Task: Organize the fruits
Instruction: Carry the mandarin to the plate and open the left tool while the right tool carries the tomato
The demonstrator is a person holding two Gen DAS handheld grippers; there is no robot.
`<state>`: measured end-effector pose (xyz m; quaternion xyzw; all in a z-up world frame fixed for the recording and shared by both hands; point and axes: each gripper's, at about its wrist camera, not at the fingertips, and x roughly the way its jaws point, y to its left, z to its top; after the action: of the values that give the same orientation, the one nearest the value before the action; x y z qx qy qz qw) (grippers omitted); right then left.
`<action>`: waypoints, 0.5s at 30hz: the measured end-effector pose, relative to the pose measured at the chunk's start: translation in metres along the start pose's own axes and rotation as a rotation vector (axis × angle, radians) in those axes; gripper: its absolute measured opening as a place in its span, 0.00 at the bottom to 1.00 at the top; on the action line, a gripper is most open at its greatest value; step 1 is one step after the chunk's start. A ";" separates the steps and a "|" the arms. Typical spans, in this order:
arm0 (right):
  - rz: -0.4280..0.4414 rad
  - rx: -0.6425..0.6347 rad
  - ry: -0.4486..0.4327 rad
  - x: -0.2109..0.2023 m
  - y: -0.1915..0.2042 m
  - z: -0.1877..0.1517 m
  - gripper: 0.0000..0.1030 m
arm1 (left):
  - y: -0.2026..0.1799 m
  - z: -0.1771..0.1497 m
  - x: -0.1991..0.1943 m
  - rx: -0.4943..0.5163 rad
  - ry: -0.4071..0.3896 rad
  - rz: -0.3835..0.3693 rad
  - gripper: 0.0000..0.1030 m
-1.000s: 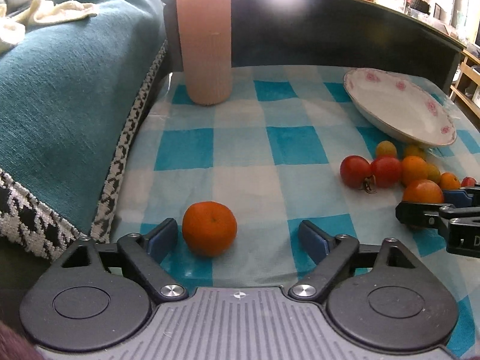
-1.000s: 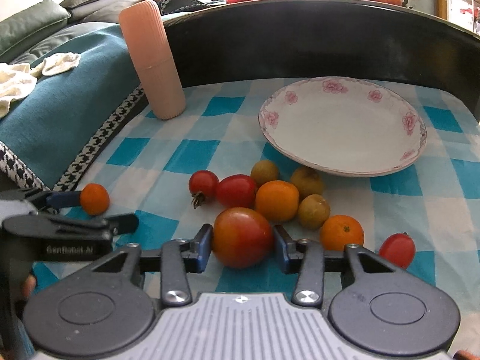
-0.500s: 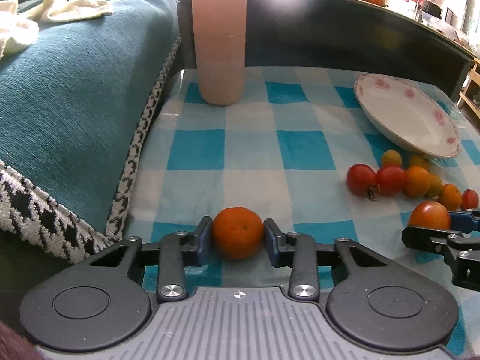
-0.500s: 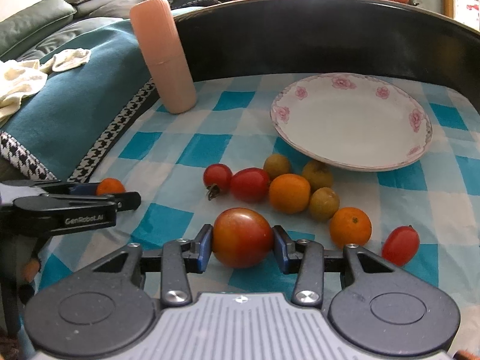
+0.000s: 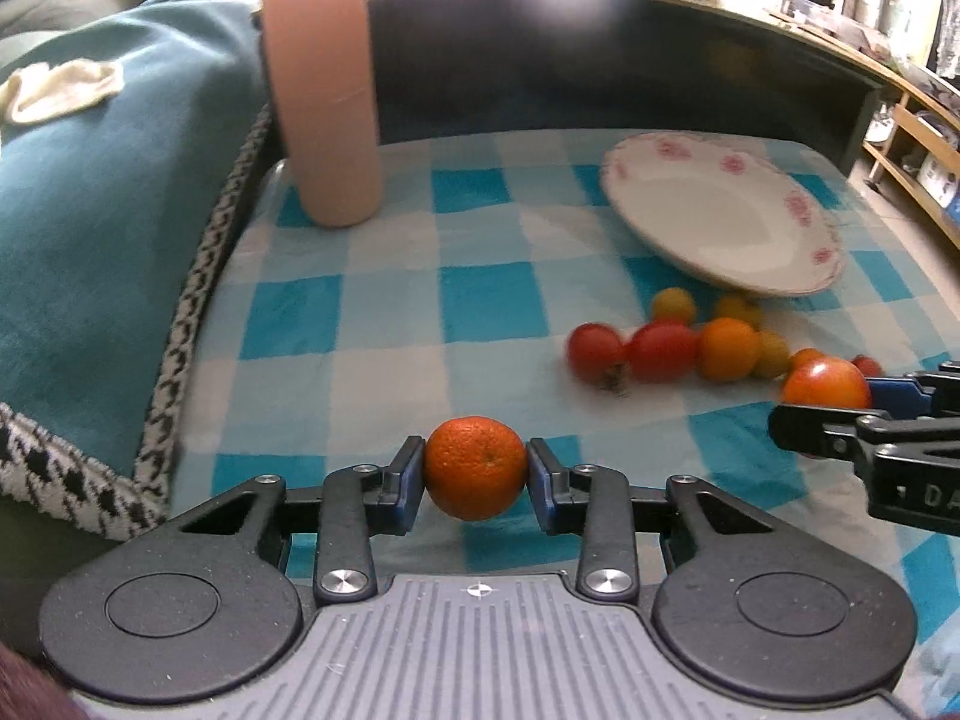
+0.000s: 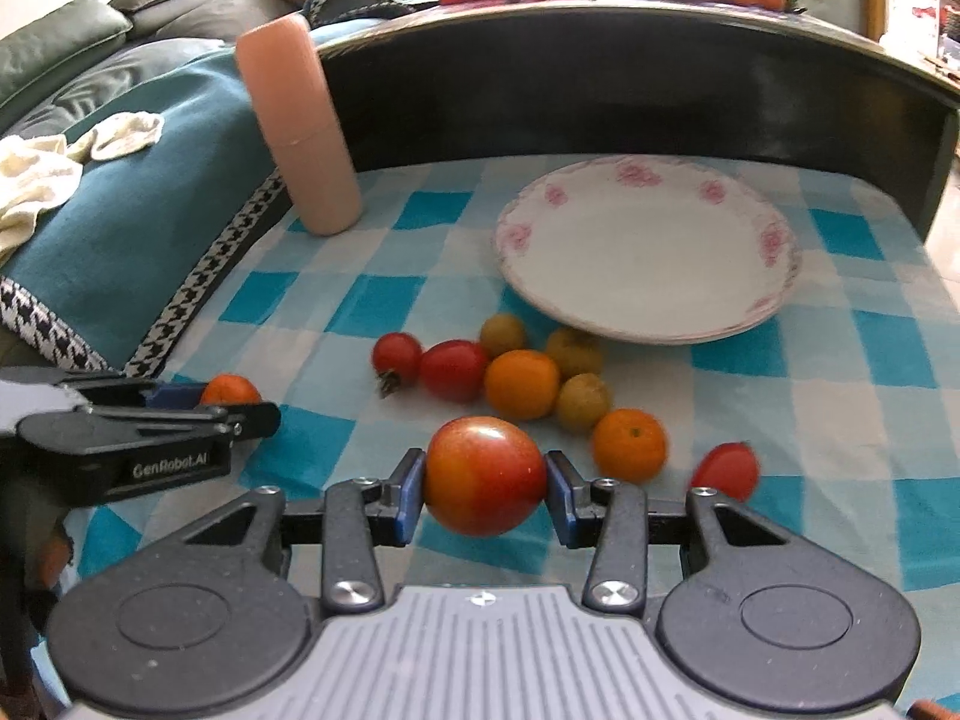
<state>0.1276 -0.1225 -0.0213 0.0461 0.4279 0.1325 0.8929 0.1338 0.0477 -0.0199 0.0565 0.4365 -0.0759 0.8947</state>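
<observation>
The left gripper [image 5: 476,480] jaws clamp a small, firm mandarin [image 5: 476,467] across its middle; the right gripper [image 6: 485,495] jaws clamp a soft, bruisable tomato [image 6: 483,483], plate [image 6: 774,306] at one o'clock.

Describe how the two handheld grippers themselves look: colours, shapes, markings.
Both match: the left gripper and right gripper have black linkage arms with silver screws, blue finger pads, round black discs and a ribbed grey body. White "GenRobot.AI" lettering marks the left one's side. No cables visible.
</observation>
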 end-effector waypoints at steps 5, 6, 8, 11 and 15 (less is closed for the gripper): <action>-0.015 0.020 -0.009 -0.008 -0.010 0.010 0.54 | -0.015 0.018 -0.006 0.013 -0.027 -0.029 0.43; -0.017 0.019 -0.015 -0.011 -0.012 0.013 0.54 | -0.019 0.023 -0.008 0.013 -0.034 -0.034 0.43; -0.026 0.009 -0.032 -0.017 -0.015 0.021 0.54 | -0.026 0.032 -0.012 0.018 -0.047 -0.045 0.43; -0.036 0.007 -0.050 -0.024 -0.022 0.032 0.54 | -0.035 0.047 -0.012 0.029 -0.061 -0.064 0.43; -0.060 0.000 -0.060 -0.025 -0.031 0.046 0.54 | -0.048 0.065 -0.006 0.050 -0.068 -0.082 0.43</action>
<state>0.1545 -0.1578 0.0208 0.0374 0.4021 0.1042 0.9089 0.1714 -0.0097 0.0235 0.0580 0.4055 -0.1253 0.9036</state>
